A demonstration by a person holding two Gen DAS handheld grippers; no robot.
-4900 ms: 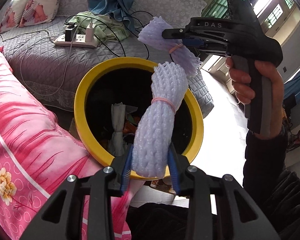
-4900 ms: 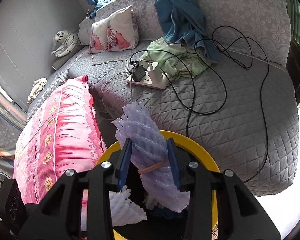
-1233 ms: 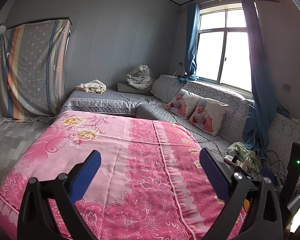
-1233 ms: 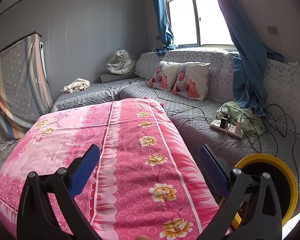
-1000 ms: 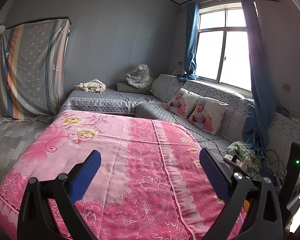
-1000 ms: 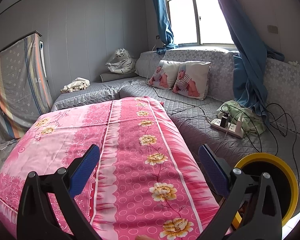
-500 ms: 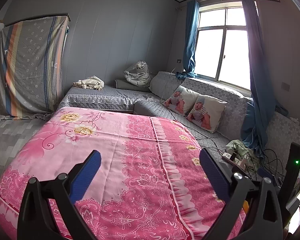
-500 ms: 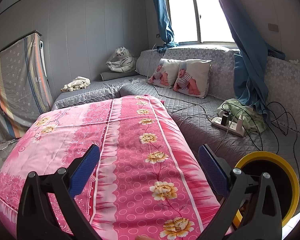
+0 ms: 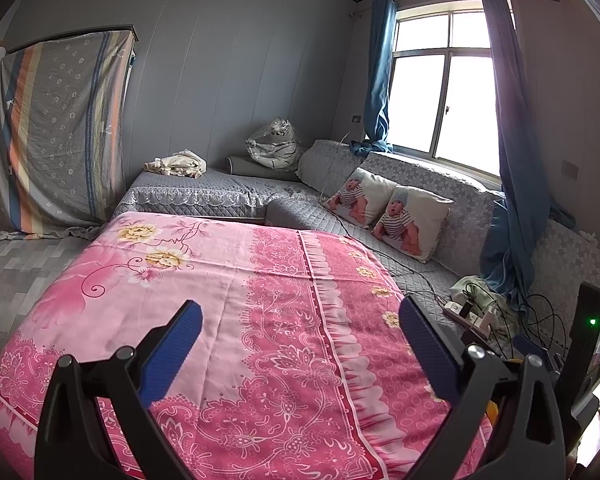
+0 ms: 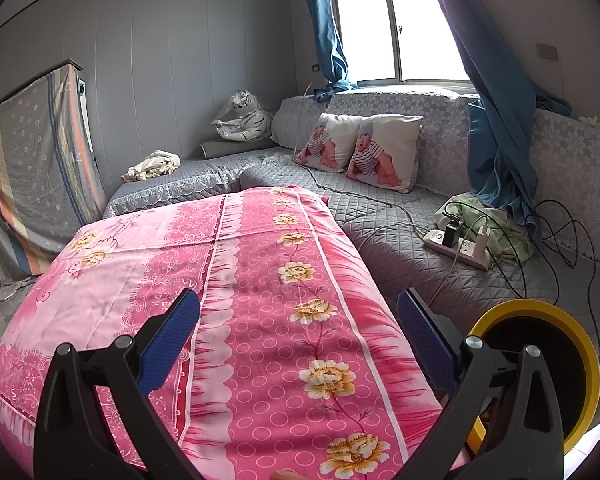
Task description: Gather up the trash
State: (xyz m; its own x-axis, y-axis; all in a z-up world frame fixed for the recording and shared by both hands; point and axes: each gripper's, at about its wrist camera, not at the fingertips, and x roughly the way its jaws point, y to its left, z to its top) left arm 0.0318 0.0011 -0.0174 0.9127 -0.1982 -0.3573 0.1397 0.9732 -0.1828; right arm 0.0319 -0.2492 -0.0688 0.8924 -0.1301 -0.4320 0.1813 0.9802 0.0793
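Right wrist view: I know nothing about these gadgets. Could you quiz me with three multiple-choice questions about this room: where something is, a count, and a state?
1. Where is the yellow-rimmed bin?
A. right of the pink bedspread
B. on the sofa
C. under the window

2. How many baby-print cushions are there?
A. one
B. two
C. four

3. The right gripper is:
A. shut on trash
B. open, empty
C. shut, empty

Answers: 1 A, it sits beside the bedspread's right edge. 2 B, a pair stands side by side. 3 B, the blue pads stand wide apart.

Pink floral cloth [image 9: 228, 320] spread flat; two baby-print cushions [image 10: 364, 152] on grey sofa [image 10: 400, 248].
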